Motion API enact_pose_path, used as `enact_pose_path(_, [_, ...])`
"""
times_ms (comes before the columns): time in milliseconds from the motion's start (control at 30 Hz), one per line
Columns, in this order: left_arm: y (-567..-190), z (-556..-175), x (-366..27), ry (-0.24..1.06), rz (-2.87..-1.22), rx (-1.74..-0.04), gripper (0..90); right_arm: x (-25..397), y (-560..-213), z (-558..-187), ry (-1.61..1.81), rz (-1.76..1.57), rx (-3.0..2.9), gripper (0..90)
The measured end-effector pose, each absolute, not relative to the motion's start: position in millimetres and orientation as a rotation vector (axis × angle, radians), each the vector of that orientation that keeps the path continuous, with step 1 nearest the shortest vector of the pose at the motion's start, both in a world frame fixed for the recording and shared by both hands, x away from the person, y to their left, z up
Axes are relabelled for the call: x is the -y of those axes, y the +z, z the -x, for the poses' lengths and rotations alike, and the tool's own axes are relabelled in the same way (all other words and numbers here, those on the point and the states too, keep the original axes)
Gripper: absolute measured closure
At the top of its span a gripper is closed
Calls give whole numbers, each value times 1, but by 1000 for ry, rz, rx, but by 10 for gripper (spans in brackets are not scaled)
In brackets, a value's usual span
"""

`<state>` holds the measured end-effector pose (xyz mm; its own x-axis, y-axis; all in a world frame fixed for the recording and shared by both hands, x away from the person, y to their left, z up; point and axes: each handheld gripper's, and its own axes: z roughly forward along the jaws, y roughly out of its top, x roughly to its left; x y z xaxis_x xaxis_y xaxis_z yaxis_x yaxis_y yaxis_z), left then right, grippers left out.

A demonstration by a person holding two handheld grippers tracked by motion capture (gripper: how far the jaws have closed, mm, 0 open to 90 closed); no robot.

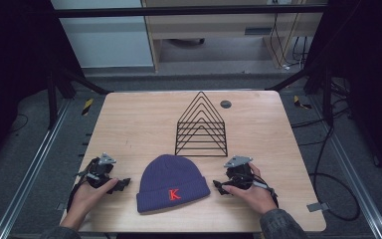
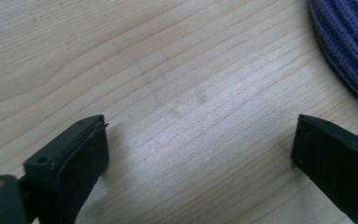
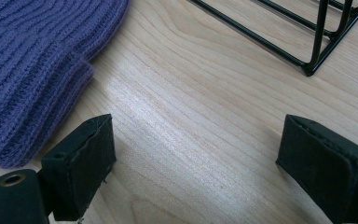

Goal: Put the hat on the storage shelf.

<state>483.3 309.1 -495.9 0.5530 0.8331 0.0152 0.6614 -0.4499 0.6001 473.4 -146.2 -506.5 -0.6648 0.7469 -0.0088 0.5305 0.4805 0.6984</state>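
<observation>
A purple knit beanie (image 1: 172, 183) with a red letter K lies flat near the table's front edge. Behind it stands a black wire rack (image 1: 201, 125) shaped like a row of triangles. My left gripper (image 1: 123, 183) rests on the table just left of the beanie, held in a hand, jaws wide apart with bare wood between them; the beanie's edge (image 2: 349, 42) shows at the upper right of the left gripper view. My right gripper (image 1: 218, 187) rests just right of the beanie, also open, with the beanie's cuff (image 3: 32, 70) at left and the rack's corner (image 3: 307, 51) ahead.
The light wooden table (image 1: 129, 124) has a small dark round disc (image 1: 225, 104) at its back right. Black frame bars and cables surround the table on the floor.
</observation>
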Motion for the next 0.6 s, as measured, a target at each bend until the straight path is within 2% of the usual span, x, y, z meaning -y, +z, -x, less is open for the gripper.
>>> enact_pose_path(300, [-494, -482, -311, 388, -2257, -1190, 19, 146, -506, -474, 978, -1079, -2420, 108])
enact_pose_path(400, [-490, -481, -308, 352, -2240, -1158, 86, 146, -506, -474, 979, -1077, -2421, 108])
enact_pose_path(600, [-463, -478, -288, 386, -2278, -1062, 126, 146, -507, -474, 983, -1073, -2421, 106])
